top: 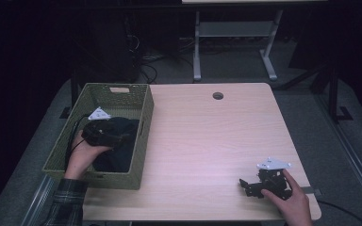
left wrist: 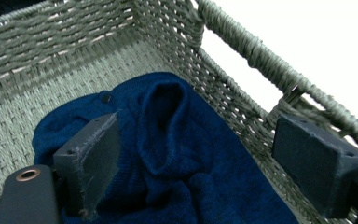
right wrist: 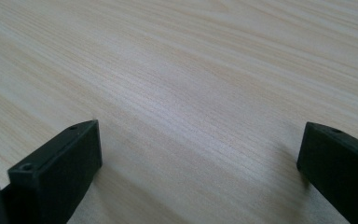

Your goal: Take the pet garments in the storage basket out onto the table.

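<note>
— Hovering inside the woven basket point(top: 141, 123), are the left tongs point(left wrist: 205, 163) holding anything?
— No, spread wide above the blue sweater point(left wrist: 177, 154) lying in it.
— Right tongs point(top: 252, 184)?
— Far right of the basket, spread apart, low over the surface point(top: 207, 141).

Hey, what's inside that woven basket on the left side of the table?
A dark blue knitted garment lies crumpled in the woven basket, and the left gripper hangs open over it. Whatever lies beneath the garment is covered, so I cannot tell.
</note>
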{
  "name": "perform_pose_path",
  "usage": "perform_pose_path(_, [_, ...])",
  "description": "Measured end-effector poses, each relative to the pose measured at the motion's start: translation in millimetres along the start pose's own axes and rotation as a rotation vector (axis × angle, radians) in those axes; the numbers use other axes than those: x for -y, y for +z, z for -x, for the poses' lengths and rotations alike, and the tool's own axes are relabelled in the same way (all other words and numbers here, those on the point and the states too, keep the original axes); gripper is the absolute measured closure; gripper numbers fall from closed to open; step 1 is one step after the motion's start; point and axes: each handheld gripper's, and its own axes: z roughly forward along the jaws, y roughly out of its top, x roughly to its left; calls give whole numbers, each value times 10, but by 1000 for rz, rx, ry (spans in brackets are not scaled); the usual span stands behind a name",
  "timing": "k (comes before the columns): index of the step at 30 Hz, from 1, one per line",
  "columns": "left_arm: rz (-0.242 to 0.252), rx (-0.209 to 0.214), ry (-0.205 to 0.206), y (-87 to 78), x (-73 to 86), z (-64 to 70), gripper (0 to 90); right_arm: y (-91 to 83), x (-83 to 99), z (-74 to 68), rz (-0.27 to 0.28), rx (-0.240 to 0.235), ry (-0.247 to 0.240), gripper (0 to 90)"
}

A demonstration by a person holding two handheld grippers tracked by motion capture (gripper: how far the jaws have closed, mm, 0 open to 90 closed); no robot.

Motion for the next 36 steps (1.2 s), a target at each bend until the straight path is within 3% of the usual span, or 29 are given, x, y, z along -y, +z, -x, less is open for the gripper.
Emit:
perform_pose_path(23, [-149,11,-32,206,135,-32,149,0,0,0,0,0,0,0])
perform_pose_path(31, [-203,13,-13,278,164,-6,155,0,0,0,0,0,0,0])
perform_pose_path(36, [-253,15,-10,335,194,3,215,0,0,0,0,0,0,0])
